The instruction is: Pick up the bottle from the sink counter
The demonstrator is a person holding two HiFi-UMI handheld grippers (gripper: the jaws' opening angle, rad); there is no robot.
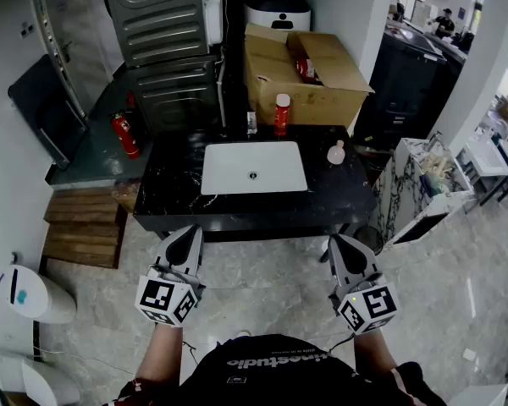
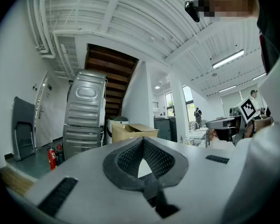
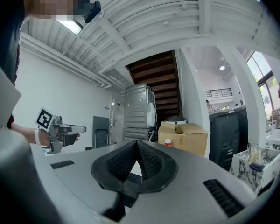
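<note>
L gripper and R gripper both have jaws pressed together at the tips w/ nothing held. Only a small gap shows lower down btw the ribbed pads. Both hang off the counter, just short of its front edge, tips pointing toward it. L is opposite the front left part, R opposite the front right part.

Red bottle w/ white cap stands upright at the counter's back edge, just behind the back right corner of the white sink. It's well apart from both grippers, w/ the whole depth of the counter in between. Sideways it sits btw the two, somewhat nearer R's line. R gripper view shows it small, above and right of the closed tips.

Just behind the bottle is an open cardboard box. A pale flask stands right of the sink, nr the counter's right edge. Stacked steel appliances rise beyond the back left corner. Fire extinguisher stands on the floor off the left edge, and wooden steps lie off the front left corner.
</note>
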